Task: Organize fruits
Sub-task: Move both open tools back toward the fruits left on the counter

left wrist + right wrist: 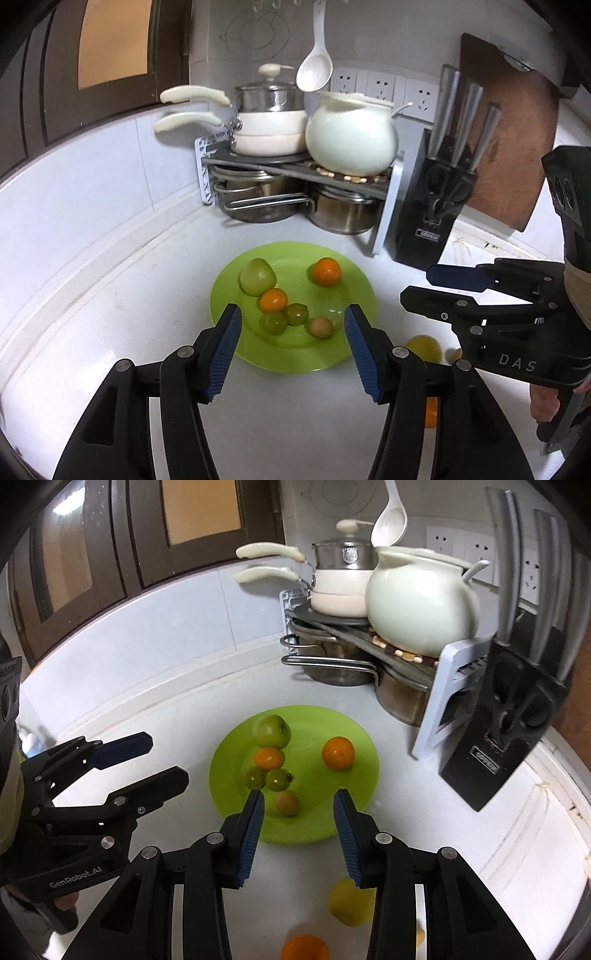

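- fruit mostly on green plate (325, 360), which sits on the white tabletop (110, 295) toward its back corner, in front of the pot rack (295, 166).
- on the plate: big green apple (257, 277) at the back, small orange (273, 300) touching its front, two small green fruits (266, 778) side by side just in front of that, a pale brownish fruit (320, 327) nearest the front rim.
- larger orange (325, 271) alone on the plate's right side, apart from the cluster.
- off the plate, on the tabletop near its front edge: yellow fruit (349, 904), another orange (304, 947), and a small yellowish piece (420, 936), blurred, can't identify.
- left tool (293, 354): fingers spread wide, nothing between them, above the front rim of the plate.
- right tool (299, 836): fingers spread wide, nothing held, over the plate's front rim; yellow fruit lies below its right finger.
- both tools side by side, apart from each other; each is visible in the other's view.
- knife block (436, 206) right of the rack, wooden board (517, 129) leaning behind it.
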